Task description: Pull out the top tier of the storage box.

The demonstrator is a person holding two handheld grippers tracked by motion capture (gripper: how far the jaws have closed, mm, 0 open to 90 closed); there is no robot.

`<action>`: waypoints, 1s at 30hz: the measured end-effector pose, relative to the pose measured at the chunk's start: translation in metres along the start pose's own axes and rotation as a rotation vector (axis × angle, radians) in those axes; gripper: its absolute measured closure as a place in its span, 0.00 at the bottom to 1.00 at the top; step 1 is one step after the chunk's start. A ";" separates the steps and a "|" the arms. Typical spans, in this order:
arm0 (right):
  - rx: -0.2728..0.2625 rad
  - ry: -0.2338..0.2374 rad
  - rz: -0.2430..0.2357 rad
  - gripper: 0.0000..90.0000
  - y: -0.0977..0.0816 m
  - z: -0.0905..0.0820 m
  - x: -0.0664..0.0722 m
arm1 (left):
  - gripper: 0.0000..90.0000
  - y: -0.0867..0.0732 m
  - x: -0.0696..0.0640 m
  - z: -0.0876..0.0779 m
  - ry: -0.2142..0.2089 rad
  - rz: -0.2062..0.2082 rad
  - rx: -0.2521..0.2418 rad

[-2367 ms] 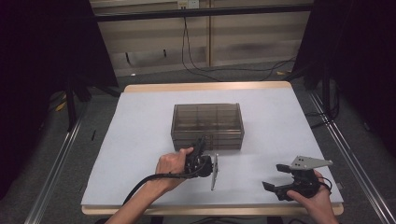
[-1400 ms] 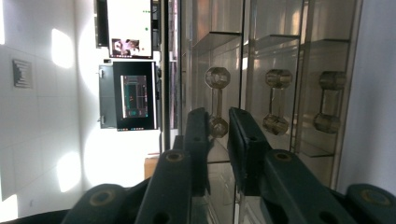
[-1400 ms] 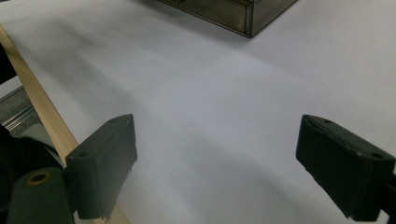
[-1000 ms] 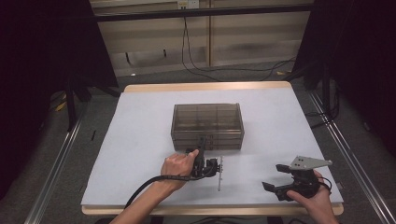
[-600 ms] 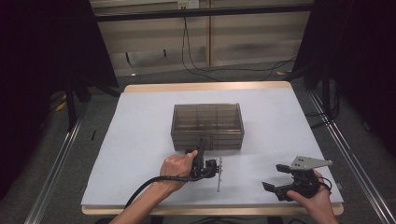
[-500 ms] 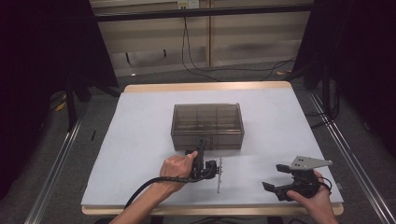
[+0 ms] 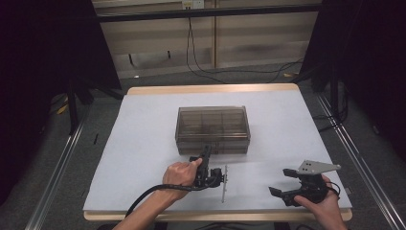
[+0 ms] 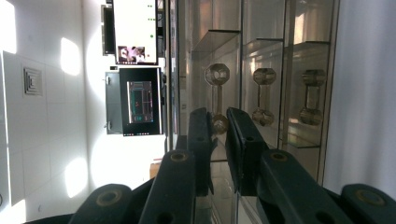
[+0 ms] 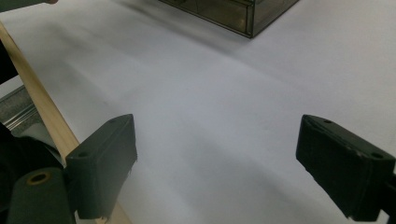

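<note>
While your left gripper [image 8: 218, 135], jaws pinching the drawer handle [image 8: 216, 100] at frame centre, grips the smoky box [image 7: 212, 129] mid-frame, pull straight and level, leaving the right gripper [image 7: 287, 184], jaws spread, lower right.

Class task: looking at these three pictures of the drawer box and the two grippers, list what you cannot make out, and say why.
- Box contents: high view, too small, smoky walls.
- Left gripper grip on the knob: left gripper view, jaws cover the contact.
- Right gripper: body cut off by the bottom edge.
</note>
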State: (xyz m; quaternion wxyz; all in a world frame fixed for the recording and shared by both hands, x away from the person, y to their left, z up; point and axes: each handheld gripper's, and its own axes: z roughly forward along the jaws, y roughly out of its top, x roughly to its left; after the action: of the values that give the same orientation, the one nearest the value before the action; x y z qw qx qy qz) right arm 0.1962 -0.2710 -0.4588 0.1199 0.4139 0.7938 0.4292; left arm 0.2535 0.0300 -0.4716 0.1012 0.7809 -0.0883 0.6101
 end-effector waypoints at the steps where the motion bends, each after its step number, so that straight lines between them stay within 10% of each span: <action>1: 0.000 0.001 0.000 0.14 0.000 0.000 0.000 | 0.90 0.000 0.001 -0.001 -0.001 0.005 -0.001; 16: 0.005 0.002 0.002 0.14 0.000 0.000 0.000 | 0.87 -0.004 0.008 -0.006 -0.055 -0.058 -0.043; 30: 0.003 -0.001 0.001 0.13 0.000 0.000 0.000 | 0.68 -0.010 0.026 -0.012 -0.238 -0.268 -0.162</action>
State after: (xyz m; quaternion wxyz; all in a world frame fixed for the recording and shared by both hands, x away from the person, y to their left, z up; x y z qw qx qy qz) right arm 0.1967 -0.2711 -0.4587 0.1195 0.4149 0.7942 0.4276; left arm 0.2514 0.0428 -0.4442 0.2327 0.8416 -0.0437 0.4854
